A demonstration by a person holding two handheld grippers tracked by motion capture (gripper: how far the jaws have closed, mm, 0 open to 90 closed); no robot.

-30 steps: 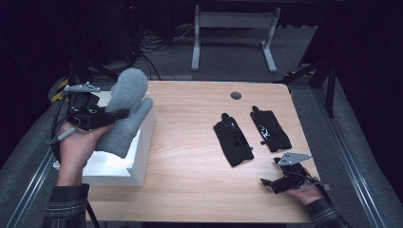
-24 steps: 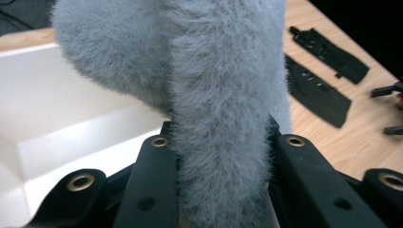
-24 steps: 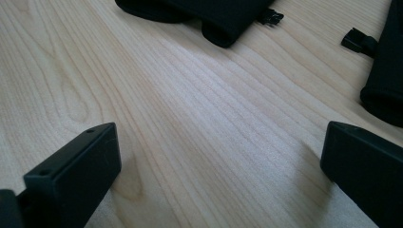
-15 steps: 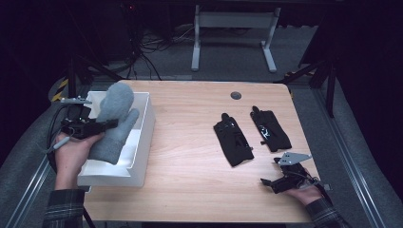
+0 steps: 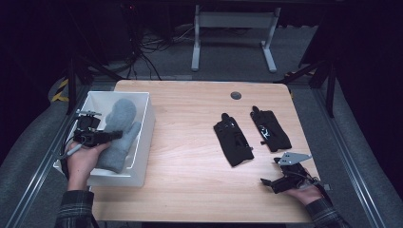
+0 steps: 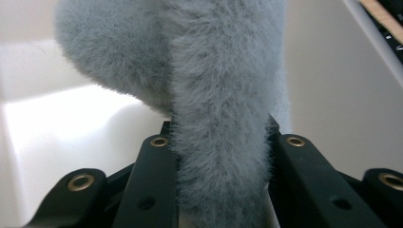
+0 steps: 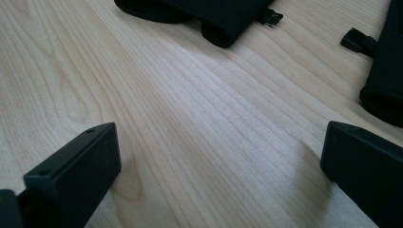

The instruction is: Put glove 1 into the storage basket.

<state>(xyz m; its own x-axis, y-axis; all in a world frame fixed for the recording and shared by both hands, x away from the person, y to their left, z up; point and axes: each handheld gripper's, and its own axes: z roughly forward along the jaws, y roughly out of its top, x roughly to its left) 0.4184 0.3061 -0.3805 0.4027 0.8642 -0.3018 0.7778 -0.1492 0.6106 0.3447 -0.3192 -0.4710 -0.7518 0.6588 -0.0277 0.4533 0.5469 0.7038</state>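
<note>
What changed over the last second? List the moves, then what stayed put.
The left tongs, clamped on the grey mitten, carried it from above the white box down into it. The right tongs stayed open on the table, and the two black gloves did not move.
</note>
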